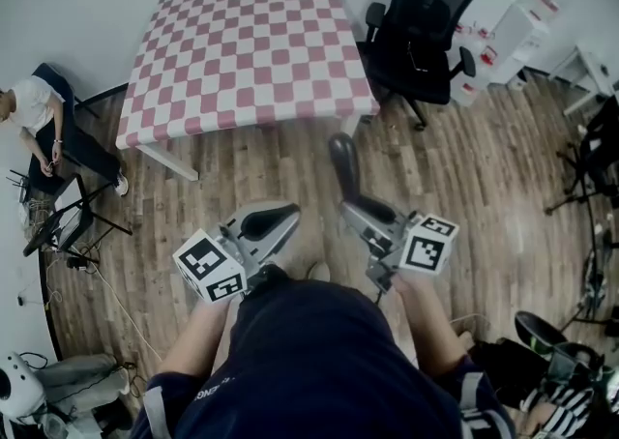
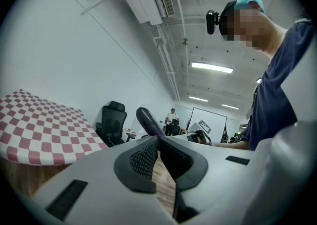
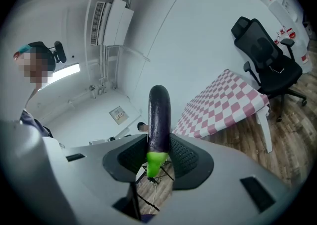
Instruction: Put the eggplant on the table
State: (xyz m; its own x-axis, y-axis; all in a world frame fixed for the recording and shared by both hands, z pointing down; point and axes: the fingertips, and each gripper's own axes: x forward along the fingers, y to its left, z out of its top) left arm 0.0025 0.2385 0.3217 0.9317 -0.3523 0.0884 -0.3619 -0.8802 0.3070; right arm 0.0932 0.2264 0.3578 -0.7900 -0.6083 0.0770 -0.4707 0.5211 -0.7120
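The eggplant (image 1: 343,164) is dark purple with a green stem end. It sticks out forward from my right gripper (image 1: 354,207), which is shut on it near the stem (image 3: 154,162). In the right gripper view the eggplant (image 3: 159,115) stands up between the black pads (image 3: 185,157). My left gripper (image 1: 265,222) hangs beside it over the wooden floor, with its tips (image 2: 157,139) touching and nothing between them. The left gripper view also catches the eggplant (image 2: 148,120) beyond the jaws. The table (image 1: 251,41) with a pink-and-white checked cloth stands ahead, some way beyond both grippers.
A black office chair (image 1: 421,21) stands right of the table. White boxes and shelving (image 1: 522,26) line the far right wall. A person (image 1: 34,118) sits at the left by stands and cables (image 1: 68,224). Bags (image 1: 551,360) lie at the lower right.
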